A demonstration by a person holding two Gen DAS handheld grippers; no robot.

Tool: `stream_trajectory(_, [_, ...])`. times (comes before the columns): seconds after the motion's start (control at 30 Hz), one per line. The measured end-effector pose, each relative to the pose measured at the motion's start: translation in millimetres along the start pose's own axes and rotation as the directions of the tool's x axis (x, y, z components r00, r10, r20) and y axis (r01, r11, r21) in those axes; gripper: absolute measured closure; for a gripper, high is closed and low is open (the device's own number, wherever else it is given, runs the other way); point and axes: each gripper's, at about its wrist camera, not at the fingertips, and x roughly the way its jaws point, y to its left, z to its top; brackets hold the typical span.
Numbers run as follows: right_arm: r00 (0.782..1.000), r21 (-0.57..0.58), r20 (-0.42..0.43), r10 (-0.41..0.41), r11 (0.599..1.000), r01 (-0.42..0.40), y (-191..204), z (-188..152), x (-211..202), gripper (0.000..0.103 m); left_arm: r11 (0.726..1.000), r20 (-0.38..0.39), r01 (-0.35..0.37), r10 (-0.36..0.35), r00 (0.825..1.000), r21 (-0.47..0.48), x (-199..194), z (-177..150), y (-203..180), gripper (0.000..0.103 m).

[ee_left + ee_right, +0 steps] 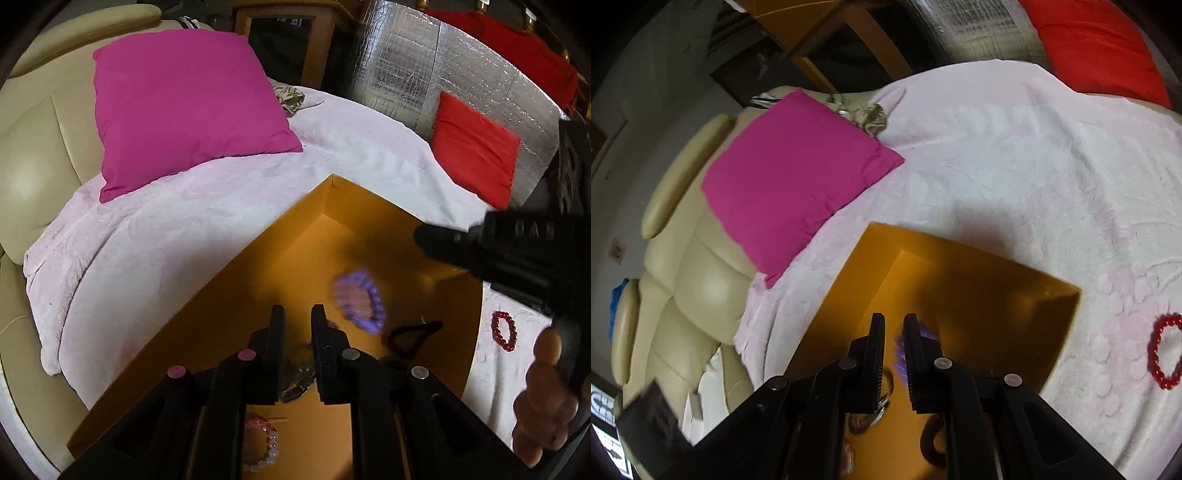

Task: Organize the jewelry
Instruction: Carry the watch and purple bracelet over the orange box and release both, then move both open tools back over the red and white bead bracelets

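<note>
My left gripper (298,314) hangs over the open orange box (258,254), its jaws drawn nearly together with nothing pinched between them. My right gripper (894,321) hangs over the same box, jaws likewise almost closed and bare; in the left wrist view its black body (517,251) reaches in over the box's right rim, with the hand (546,398) that holds it at the frame edge.

Inside the box, a purple bead bracelet (360,301) shows blurred, just right of my left gripper's tips; whether it rests on the box floor I cannot tell. A dark loop (410,338) lies near the right wall, a pale pink bead bracelet (264,448) near the box's near edge, and a brownish piece (297,373) sits partly hidden under my left gripper.

The box rests on a bed covered by a pale pink blanket (184,229). A red bead bracelet (504,330) lies on the blanket just outside the box's right side. A magenta pillow (188,110) leans at the head of the bed, a red pillow (476,147) at the far side.
</note>
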Motion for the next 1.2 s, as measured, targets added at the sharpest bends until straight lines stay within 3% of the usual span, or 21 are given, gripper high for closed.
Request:
stream_trajectory(0.07, [1.000, -0.002, 0.024, 0.007, 1.000, -0.007, -1, 1, -8, 0.080, 1.000, 0.010, -0.013, 0.012, 1.000, 0.019, -3, -2, -5, 0.087])
stream_trajectory(0.13, [0.998, -0.030, 0.065, -0.007, 1.000, 0.009, -4, -2, -26, 0.080, 0.999, 0.028, -0.018, 0.017, 0.999, 0.042, -10, 0, -12, 0.082])
stream_trajectory(0.27, [0.988, -0.062, 0.142, -0.060, 0.996, 0.069, -23, -14, -74, 0.080, 0.995, 0.093, -0.035, 0.026, 0.995, 0.096, -28, 1, -36, 0.053])
stream_trajectory(0.47, [0.964, -0.037, 0.220, -0.150, 0.986, 0.162, -71, -41, -152, 0.080, 0.975, 0.198, -0.105, 0.065, 0.978, 0.197, -58, -3, -82, 0.052])
stream_trajectory(0.7, [0.937, 0.027, 0.271, -0.222, 0.974, 0.223, -122, -77, -213, 0.079, 0.943, 0.265, -0.146, 0.065, 0.962, 0.299, -79, -11, -132, 0.050])
stream_trajectory(0.83, [0.921, 0.075, 0.303, -0.245, 0.969, 0.233, -146, -93, -236, 0.059, 0.926, 0.279, -0.168, 0.072, 0.958, 0.339, -85, -16, -159, 0.048])
stream_trajectory(0.9, [0.906, 0.098, 0.332, -0.262, 0.965, 0.243, -158, -99, -245, 0.058, 0.919, 0.280, -0.172, 0.071, 0.957, 0.355, -86, -19, -171, 0.047])
stream_trajectory(1.03, [0.906, 0.155, 0.337, -0.256, 0.964, 0.215, -185, -105, -256, 0.058, 0.906, 0.282, -0.176, 0.065, 0.957, 0.386, -86, -25, -197, 0.046])
stream_trajectory(1.1, [0.904, 0.179, 0.333, -0.269, 0.959, 0.219, -198, -107, -260, 0.058, 0.897, 0.283, -0.176, 0.059, 0.957, 0.406, -85, -29, -212, 0.038])
stream_trajectory(1.2, [0.904, 0.217, 0.326, -0.275, 0.953, 0.212, -217, -110, -268, 0.058, 0.887, 0.286, -0.170, 0.045, 0.957, 0.429, -81, -34, -232, 0.037])
